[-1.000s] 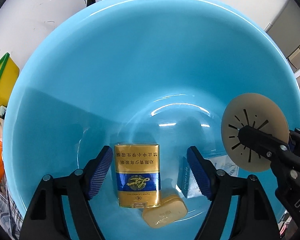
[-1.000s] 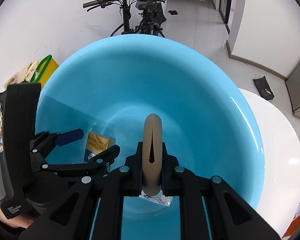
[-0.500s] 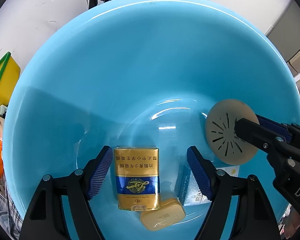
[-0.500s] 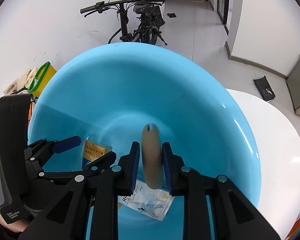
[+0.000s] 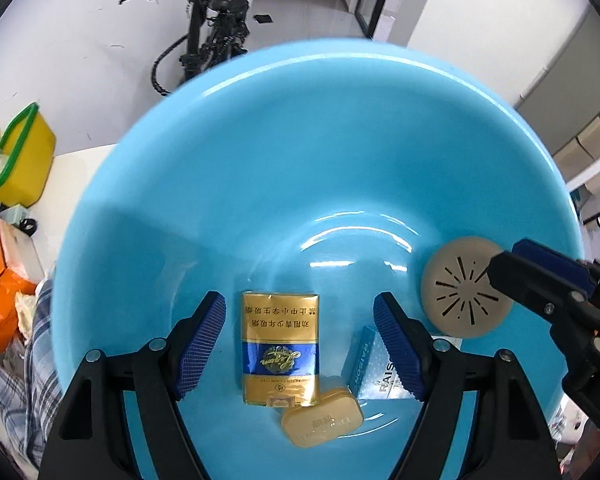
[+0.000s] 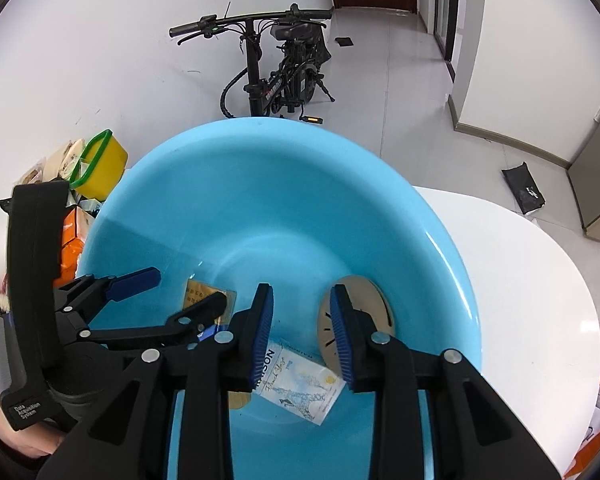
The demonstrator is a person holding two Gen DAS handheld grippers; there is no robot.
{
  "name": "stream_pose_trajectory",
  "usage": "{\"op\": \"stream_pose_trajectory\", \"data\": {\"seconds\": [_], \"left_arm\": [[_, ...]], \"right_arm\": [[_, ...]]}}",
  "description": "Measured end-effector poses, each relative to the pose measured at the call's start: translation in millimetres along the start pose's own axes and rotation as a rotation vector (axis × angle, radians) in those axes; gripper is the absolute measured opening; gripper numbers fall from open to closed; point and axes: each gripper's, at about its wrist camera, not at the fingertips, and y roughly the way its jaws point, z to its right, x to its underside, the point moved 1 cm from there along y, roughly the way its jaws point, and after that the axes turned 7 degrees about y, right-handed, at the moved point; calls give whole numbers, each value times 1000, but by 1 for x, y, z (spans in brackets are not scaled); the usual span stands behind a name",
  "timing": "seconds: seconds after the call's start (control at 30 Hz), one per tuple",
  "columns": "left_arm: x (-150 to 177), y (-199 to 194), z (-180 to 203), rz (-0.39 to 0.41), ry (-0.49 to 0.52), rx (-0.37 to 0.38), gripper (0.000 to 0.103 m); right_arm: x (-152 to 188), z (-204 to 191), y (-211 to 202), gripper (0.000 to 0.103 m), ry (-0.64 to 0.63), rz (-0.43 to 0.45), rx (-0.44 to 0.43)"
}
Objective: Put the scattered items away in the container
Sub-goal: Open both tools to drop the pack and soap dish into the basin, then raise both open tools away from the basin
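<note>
clearly "raison" on blue pack [image 5: 380,376]

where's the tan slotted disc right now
The tan slotted disc lies against the inner wall of the blue basin, on the right of the left wrist view, by the opening right gripper, above the light-blue pack.

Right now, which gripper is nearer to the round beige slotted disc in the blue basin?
Right. The right gripper, jaws opening, has one pad beside the disc. The left gripper is open over the gold pack, well aside.

White wall [image 6: 100,60], parked bicycle [image 6: 276,76]
</note>
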Motion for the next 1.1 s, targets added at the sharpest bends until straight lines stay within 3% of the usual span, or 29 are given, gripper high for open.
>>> {"op": "stream_pose_trajectory", "data": {"seconds": [0.13,0.27,0.33,0.4,0.47,0.67,0.8,0.9,0.97,1.03,1.1], "left_arm": [[12,-13,5,11,-15,11,79],[20,-34,19,86,-19,-3,79],[22,-44,24,152,-3,-16,80],[22,-56,24,230,6,-47,83],[20,-70,22,327,5,-68,86],[28,-101,10,523,-5,-111,89],[40,-126,8,576,29,-67,89],[55,-144,14,683,60,-144,89],[66,-158,17,774,88,-193,90],[78,-169,20,852,100,-216,103],[88,-178,21,902,94,-217,103]], "right_arm": [[5,-1,-2,28,1,-6,5],[10,0,-7,31,13,20,12],[14,-2,-15,47,0,78,23],[20,-5,-26,72,-8,170,56],[24,-6,-38,79,-7,266,71],[29,-11,-62,84,-6,443,37],[36,-14,-78,87,-8,527,-5],[45,-15,-87,96,-19,574,-13],[52,-16,-93,96,-45,616,8],[61,-21,-99,99,-80,665,32],[67,-23,-103,102,-101,693,49]]}}
